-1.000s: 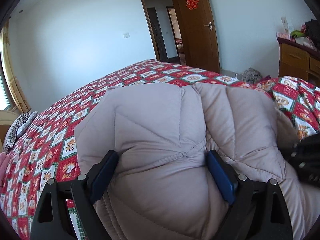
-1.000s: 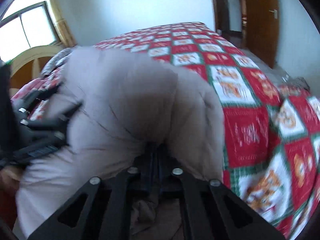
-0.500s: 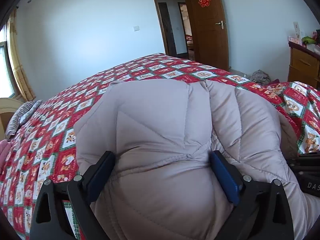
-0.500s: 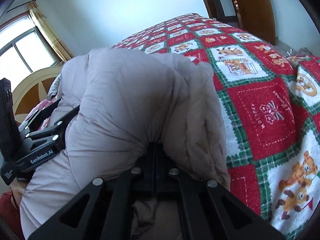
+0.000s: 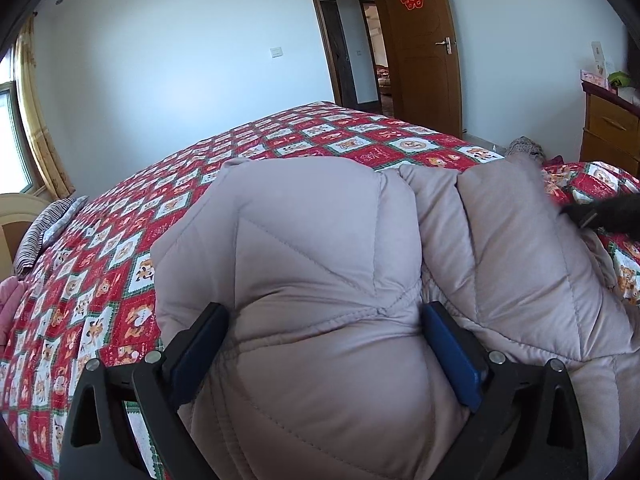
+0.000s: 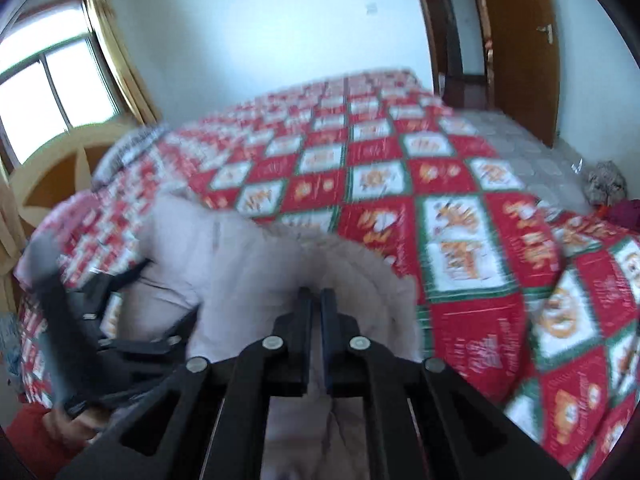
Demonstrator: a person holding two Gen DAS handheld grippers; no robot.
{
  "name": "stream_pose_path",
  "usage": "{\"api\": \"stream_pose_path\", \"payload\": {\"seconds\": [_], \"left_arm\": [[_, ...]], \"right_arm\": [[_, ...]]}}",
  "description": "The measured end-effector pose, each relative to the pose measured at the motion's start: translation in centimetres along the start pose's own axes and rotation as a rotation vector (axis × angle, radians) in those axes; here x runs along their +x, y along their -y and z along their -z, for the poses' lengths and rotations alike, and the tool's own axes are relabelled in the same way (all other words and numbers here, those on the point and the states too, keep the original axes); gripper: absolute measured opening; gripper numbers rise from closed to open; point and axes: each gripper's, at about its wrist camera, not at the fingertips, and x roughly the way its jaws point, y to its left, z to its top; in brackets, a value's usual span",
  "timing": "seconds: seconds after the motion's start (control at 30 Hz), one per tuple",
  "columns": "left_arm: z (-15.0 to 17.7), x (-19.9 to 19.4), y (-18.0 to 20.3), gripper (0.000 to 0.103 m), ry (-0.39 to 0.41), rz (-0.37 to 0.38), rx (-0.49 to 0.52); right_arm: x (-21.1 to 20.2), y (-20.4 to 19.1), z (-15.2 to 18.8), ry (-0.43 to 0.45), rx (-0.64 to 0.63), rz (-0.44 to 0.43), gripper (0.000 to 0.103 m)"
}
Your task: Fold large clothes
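A puffy beige quilted jacket lies bundled on the red patchwork bedspread. My left gripper stands wide, its blue pads flanking a thick fold that bulges between them; they do not squeeze it. The right wrist view is blurred. There my right gripper hovers over the near edge of the jacket. Its jaws are opening, only a thin slit apart, and I see nothing pinched between them. The left gripper shows at the left there, and the right gripper is a dark blur at the right edge.
The bedspread stretches far beyond the jacket. A striped pillow and a pink garment lie at the left, by the headboard. A wooden dresser, an open door and a grey heap stand past the bed.
My right gripper has lifted and drawn back from the jacket, and its shut fingers have parted slightly. The fold over it has sunk. The left gripper has barely moved.
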Motion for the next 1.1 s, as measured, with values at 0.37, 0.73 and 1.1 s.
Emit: {"api": "stream_pose_path", "payload": {"seconds": [0.37,0.73,1.1], "left_arm": [[-0.2,0.9,-0.1,0.1,-0.006,-0.016,-0.025],[0.4,-5.3,-7.0,0.101,-0.06,0.13,-0.211],[6.2,-3.0,-11.8,0.101,-0.129,0.425,-0.555]], "right_arm": [[3.5,1.4,3.1,0.029,0.068,-0.008,0.0],[-5.9,3.5,3.5,0.115,0.092,-0.062,0.097],[-3.6,4.7,6.4,-0.003,0.206,-0.247,0.103]]}}
